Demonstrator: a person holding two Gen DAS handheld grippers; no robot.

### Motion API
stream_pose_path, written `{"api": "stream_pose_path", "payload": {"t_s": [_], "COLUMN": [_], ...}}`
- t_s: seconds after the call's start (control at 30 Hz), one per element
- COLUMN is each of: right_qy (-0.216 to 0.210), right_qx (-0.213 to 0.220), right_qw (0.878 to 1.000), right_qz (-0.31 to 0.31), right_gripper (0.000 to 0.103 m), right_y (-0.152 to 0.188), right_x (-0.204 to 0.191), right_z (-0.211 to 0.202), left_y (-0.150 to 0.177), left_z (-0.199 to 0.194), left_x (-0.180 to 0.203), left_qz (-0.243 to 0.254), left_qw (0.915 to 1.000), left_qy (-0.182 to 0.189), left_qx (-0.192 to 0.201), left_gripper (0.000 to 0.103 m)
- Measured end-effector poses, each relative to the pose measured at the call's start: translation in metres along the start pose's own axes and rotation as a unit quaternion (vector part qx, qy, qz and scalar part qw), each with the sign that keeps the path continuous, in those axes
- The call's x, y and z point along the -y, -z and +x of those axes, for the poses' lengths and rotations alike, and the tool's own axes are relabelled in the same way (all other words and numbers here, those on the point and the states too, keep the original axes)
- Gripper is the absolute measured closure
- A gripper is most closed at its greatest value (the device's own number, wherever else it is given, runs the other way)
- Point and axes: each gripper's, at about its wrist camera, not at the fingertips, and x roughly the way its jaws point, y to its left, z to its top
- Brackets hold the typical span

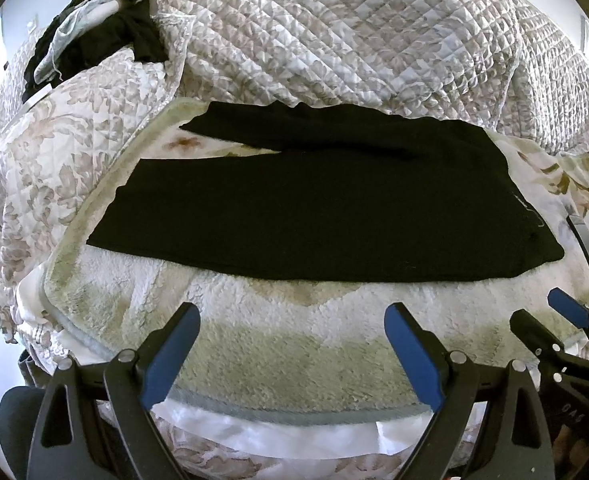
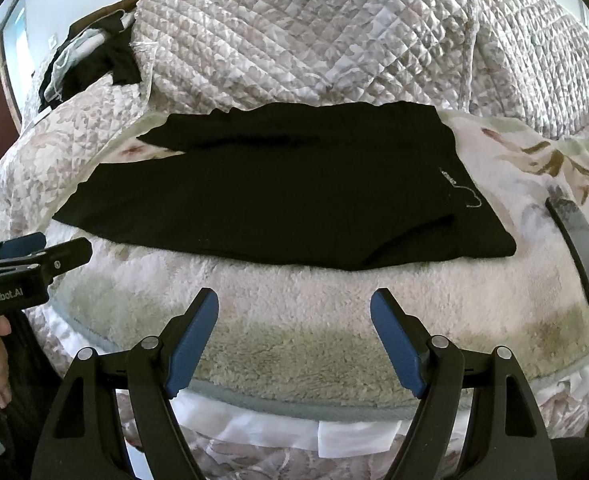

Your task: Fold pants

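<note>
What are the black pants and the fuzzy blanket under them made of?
The black pants look like a soft matte knit, maybe cotton: no shine, and they lie limp and flat. The blanket under them looks like plush fleece: its surface is a thick, tufted pile with a printed flower pattern. The exact fibres cannot be told.

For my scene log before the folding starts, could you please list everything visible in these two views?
pants: one, black, spread flat on the fleece blanket, legs to the left
fleece blanket: one, cream and pale green, floral, under the pants
quilt: one, grey-white, heaped behind the pants
clothes pile: one, black and pale grey, far left on the bed
phone: one, dark, right of the pants
left gripper: blue fingers, open, empty
right gripper: blue fingers, open, empty
</note>
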Motion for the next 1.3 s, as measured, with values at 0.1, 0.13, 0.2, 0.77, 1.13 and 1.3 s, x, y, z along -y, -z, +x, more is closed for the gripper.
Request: {"api": "stream_pose_path", "payload": {"t_s": [0.1,0.13,0.2,0.77,1.13,1.3], "right_qy": [0.005,0.006,0.008,0.016,0.015,0.011], "right_qx": [-0.003,-0.004,-0.008,-0.003,-0.012,-0.024], "right_qw": [1.000,1.000,1.000,1.000,0.999,0.998], "right_qz": [0.001,0.001,-0.001,0.000,0.041,0.056], "right_gripper": [0.025,0.025,0.025,0.025,0.025,0.025], "right_y": [0.000,0.000,-0.001,-0.001,-0.001,-0.001], "right_x": [0.000,0.000,-0.001,-0.002,0.013,0.017], "right_z": [0.001,0.002,0.003,0.000,0.006,0.014], "left_y": [0.000,0.000,0.000,0.002,0.003,0.004], "left_z": [0.002,0.003,0.005,0.013,0.010,0.012], "left_x": [-0.003,-0.004,-0.005,-0.019,-0.023,-0.025], "left_qz": [-0.003,-0.004,-0.003,-0.015,-0.017,-0.020], "left_qw": [1.0000,1.0000,1.0000,0.9998,0.9993,0.9992], "left_qy": [0.003,0.003,0.004,0.012,0.018,0.018], "left_qx": [0.003,0.005,0.008,0.012,0.027,0.028], "left_gripper": [0.008,0.008,0.008,0.008,0.008,0.009]}}
